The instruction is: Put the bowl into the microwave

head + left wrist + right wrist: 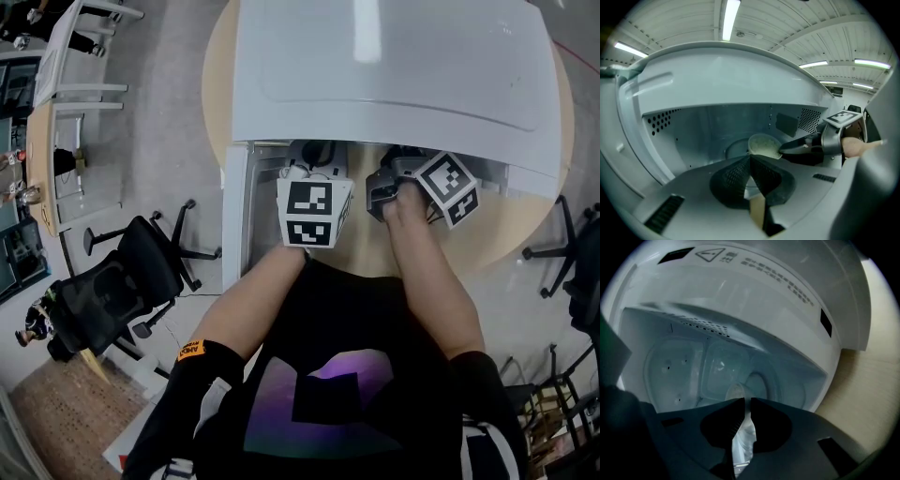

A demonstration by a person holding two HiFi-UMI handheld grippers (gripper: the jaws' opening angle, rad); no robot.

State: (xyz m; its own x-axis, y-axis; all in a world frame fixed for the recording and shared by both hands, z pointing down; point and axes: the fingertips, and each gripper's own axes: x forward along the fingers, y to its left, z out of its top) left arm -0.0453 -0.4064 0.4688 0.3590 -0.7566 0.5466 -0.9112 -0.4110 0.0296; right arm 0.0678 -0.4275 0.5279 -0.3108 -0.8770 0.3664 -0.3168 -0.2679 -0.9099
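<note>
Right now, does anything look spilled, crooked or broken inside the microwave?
Nothing stands out. The bowl is inside the microwave, its rim pinched by the right gripper; no spill or damage shows.

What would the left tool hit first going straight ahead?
Probably the bowl, just beyond the shut left tool and held by the right tool inside the microwave. Depth is uncertain.

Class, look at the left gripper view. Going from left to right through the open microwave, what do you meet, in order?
left-wall vent holes → bowl → right gripper → hand
</note>
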